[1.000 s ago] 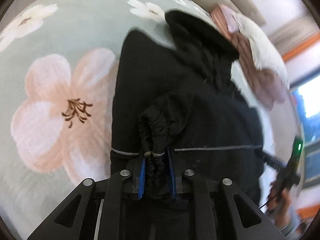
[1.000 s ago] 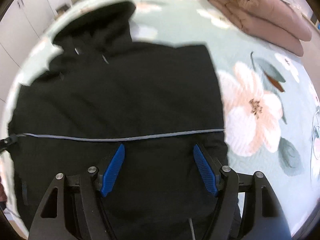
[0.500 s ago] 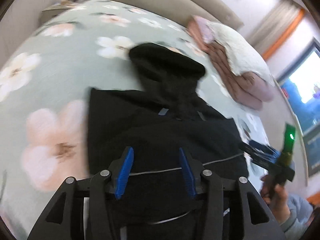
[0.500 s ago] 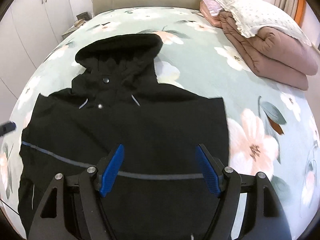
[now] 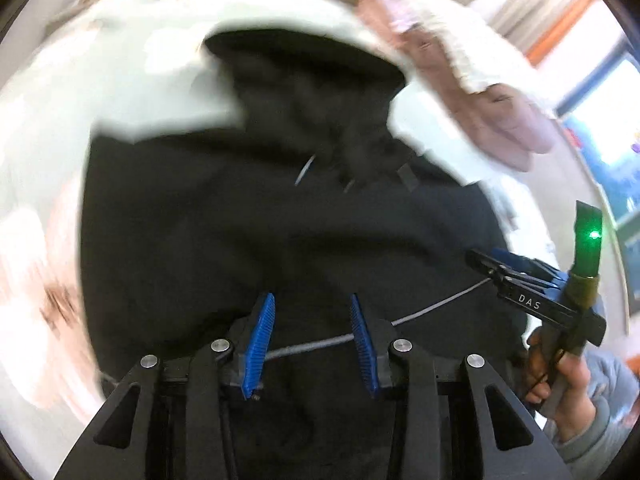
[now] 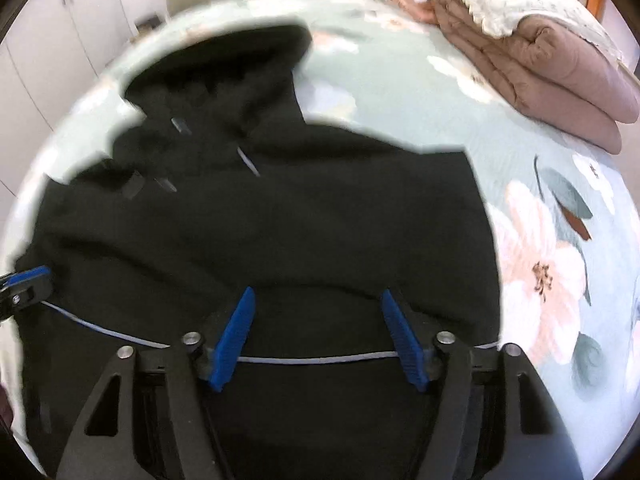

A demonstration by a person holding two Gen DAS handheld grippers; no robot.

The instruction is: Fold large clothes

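A black hooded jacket [image 5: 260, 232] lies flat on the bed, hood at the far end, with a thin grey stripe [image 5: 312, 346] across its lower body. It also fills the right wrist view [image 6: 280, 232]. My left gripper [image 5: 312, 344] is open and empty, just above the jacket near the stripe. My right gripper [image 6: 320, 336] is open wide and empty over the jacket's lower part; it also shows at the right of the left wrist view [image 5: 508, 276]. The left view is blurred.
The bed has a pale green cover with large pink flowers [image 6: 540, 272]. A folded brown quilt [image 6: 552, 64] with a white pillow on it lies at the far right. White cupboards [image 6: 52, 40] stand to the left. A window [image 5: 608, 120] is at the right.
My left gripper let go of the bunched black sleeve, opened, and pulled back. The jacket now lies flat with sleeves folded in. Both grippers have dropped closer to it.
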